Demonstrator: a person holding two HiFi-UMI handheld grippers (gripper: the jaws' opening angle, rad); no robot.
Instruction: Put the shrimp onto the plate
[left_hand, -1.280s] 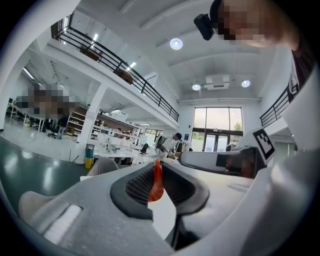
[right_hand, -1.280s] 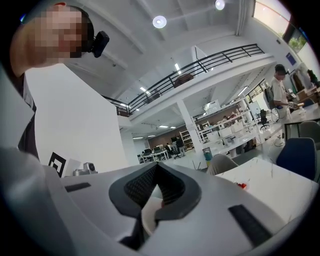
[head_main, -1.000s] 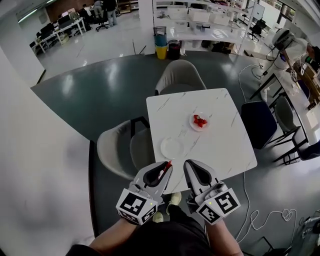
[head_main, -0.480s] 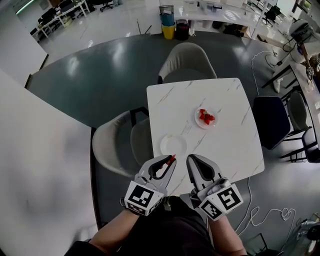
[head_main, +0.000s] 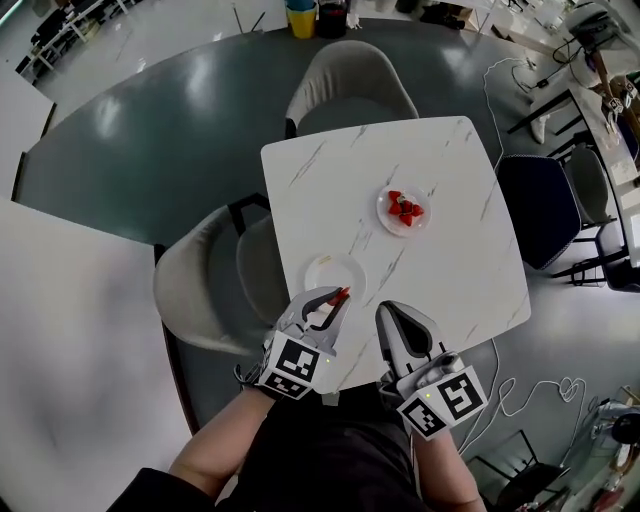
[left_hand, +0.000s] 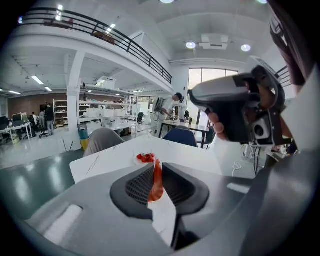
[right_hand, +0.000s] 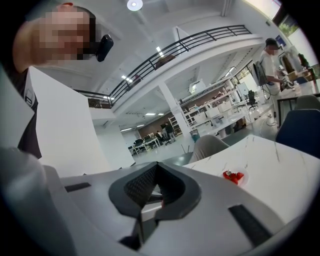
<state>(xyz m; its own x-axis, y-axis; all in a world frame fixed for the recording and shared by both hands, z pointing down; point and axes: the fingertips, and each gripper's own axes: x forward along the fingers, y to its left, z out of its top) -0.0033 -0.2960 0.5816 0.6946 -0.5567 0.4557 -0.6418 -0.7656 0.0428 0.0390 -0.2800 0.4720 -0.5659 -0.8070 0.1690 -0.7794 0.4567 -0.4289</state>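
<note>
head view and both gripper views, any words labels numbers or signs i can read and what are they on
No readable text in any view.
Left marker cube: black-and-white square pattern, no letters or digits.
Right marker cube: pattern only.
Table, empty plate, plate of red pieces: no print seen.
Background shelves and desks: too small and blurred to read.

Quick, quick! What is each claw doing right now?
Left gripper: closed on a shrimp.
Right gripper: closed, with nothing in it.
</note>
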